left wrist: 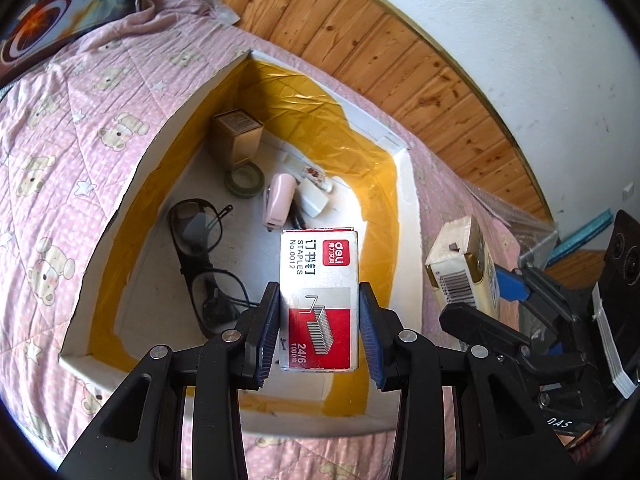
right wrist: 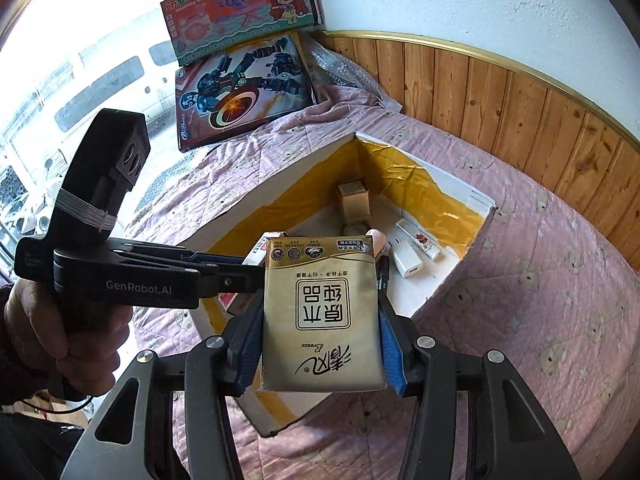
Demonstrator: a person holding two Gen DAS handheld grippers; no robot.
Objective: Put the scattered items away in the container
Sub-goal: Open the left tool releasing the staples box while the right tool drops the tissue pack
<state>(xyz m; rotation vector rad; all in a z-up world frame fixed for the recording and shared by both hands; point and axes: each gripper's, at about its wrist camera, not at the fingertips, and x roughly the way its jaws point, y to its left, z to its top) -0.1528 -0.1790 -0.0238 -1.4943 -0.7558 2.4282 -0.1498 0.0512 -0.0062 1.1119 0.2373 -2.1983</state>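
My left gripper (left wrist: pixel 319 320) is shut on a red and white staples box (left wrist: pixel 319 300) and holds it above the open white box with yellow tape lining (left wrist: pixel 406 184). My right gripper (right wrist: pixel 320 340) is shut on a gold tissue pack (right wrist: pixel 320 316), held over the near corner of the same box (right wrist: pixel 476 200). In the left wrist view the right gripper (left wrist: pixel 480 284) and its tissue pack (left wrist: pixel 460 268) show at the right, over the box's right wall. In the right wrist view the left gripper (right wrist: pixel 240 270) reaches in from the left.
Inside the box lie glasses (left wrist: pixel 196 236), a green tape roll (left wrist: pixel 244 178), a pink stapler (left wrist: pixel 278 200), a small carton (left wrist: pixel 236 136), a white block (left wrist: pixel 314 200) and a white tube (right wrist: pixel 420 240). The box sits on a pink quilt (left wrist: pixel 60 160). Toy boxes (right wrist: pixel 240 92) lean by the window.
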